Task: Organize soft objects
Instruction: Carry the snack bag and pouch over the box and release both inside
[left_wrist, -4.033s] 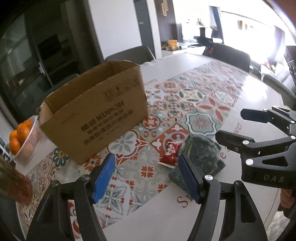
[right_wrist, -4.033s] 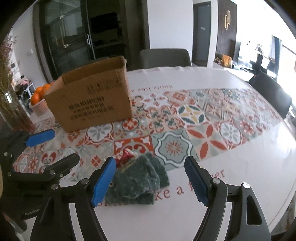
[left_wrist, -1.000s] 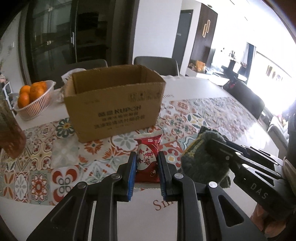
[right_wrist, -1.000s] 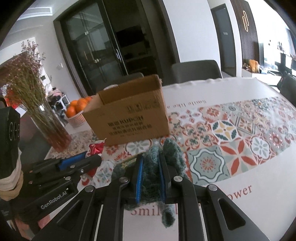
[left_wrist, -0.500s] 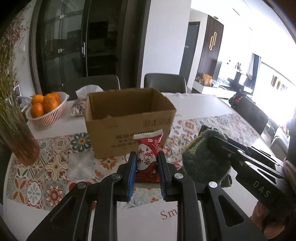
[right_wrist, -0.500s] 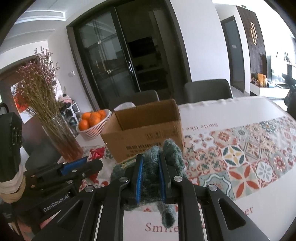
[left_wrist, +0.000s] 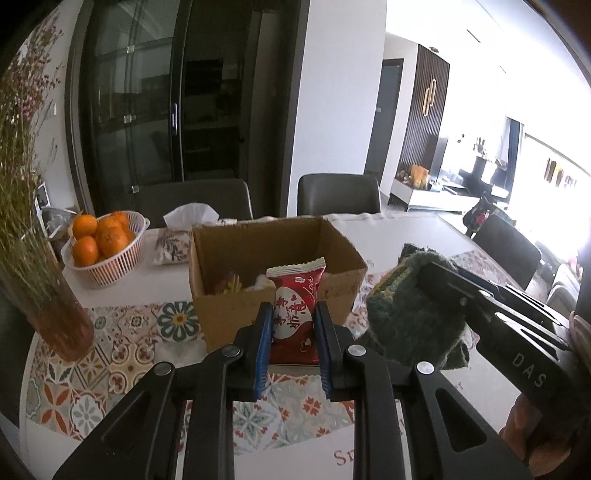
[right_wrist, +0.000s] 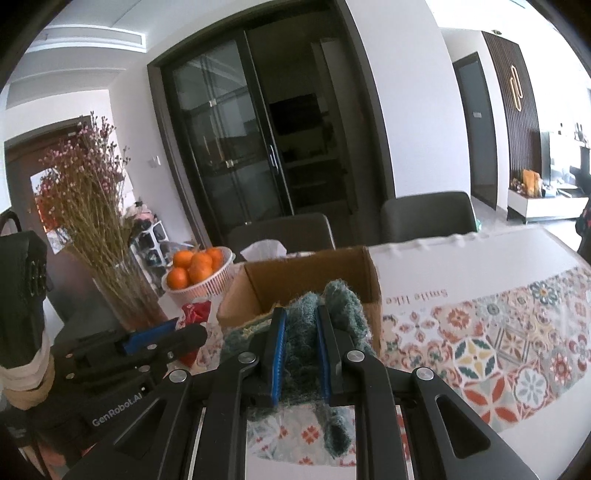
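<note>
My left gripper (left_wrist: 291, 314) is shut on a red snack packet (left_wrist: 295, 306) and holds it upright in the air, just in front of the open cardboard box (left_wrist: 347, 254). My right gripper (right_wrist: 300, 314) is shut on a dark green knitted cloth (right_wrist: 340, 306), also lifted, near the box's (right_wrist: 371, 273) front right corner. The cloth (left_wrist: 406, 314) and right gripper (left_wrist: 480, 306) show at the right of the left wrist view. The left gripper (right_wrist: 162, 334) and packet (right_wrist: 195, 312) show at the left of the right wrist view. The box holds some small items (left_wrist: 229, 282).
A white basket of oranges (left_wrist: 107, 258), a tissue pack (left_wrist: 188, 218) and a glass vase of dried flowers (left_wrist: 48, 306) stand left of the box on the table with its patterned runner (right_wrist: 498, 343). Dark chairs (left_wrist: 338, 194) stand behind the table.
Both grippers have risen with their loads and moved closer to the box. The box's inside now shows from above.
</note>
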